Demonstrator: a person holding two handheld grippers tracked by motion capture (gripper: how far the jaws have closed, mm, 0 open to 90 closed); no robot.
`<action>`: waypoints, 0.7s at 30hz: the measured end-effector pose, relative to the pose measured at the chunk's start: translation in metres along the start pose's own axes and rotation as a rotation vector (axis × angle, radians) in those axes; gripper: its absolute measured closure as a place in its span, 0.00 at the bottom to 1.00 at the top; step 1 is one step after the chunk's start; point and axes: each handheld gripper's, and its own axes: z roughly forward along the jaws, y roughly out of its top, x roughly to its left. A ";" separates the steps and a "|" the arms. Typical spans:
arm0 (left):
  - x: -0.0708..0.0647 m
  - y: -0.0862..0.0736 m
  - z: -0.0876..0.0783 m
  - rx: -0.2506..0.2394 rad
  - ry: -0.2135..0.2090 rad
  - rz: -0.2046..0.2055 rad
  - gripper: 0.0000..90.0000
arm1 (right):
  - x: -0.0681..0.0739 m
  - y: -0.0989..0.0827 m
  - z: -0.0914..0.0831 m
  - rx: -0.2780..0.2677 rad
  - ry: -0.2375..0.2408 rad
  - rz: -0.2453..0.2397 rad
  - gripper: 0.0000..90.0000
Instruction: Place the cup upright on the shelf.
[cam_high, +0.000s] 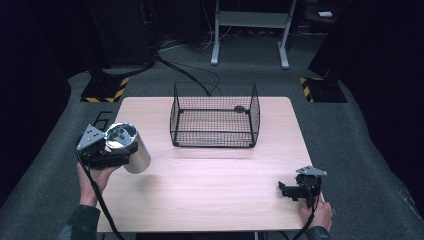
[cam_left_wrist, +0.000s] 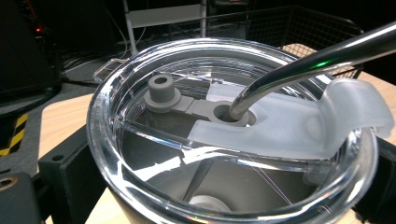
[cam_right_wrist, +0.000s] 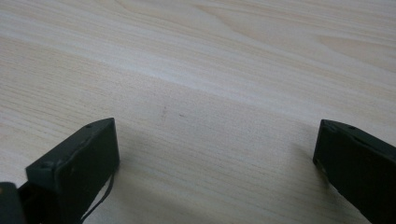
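Steel tumbler (cam_high: 131, 147) clamped in left claw (cam_high: 107, 148), right claw (cam_high: 290, 190) wide apart, holding nothing, over table (cam_high: 210, 185)

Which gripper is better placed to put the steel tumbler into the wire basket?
Left. The left gripper already holds the tumbler beside the basket; the right gripper sits open over bare table near the front right corner.

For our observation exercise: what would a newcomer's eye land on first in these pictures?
The shiny steel tumbler with its clear lid and metal straw, clamped in the left gripper at the table's left edge. Then the black wire basket at the far middle.
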 end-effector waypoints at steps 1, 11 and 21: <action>-0.001 0.001 0.001 0.000 -0.005 0.000 0.05 | 0.000 0.000 0.000 0.001 0.000 0.000 0.00; -0.018 0.015 0.015 -0.001 -0.066 0.026 0.05 | 0.000 0.000 0.000 0.001 0.003 -0.007 0.00; -0.037 0.030 0.030 0.003 -0.149 0.061 0.04 | 0.000 0.000 0.000 -0.005 0.004 -0.005 0.00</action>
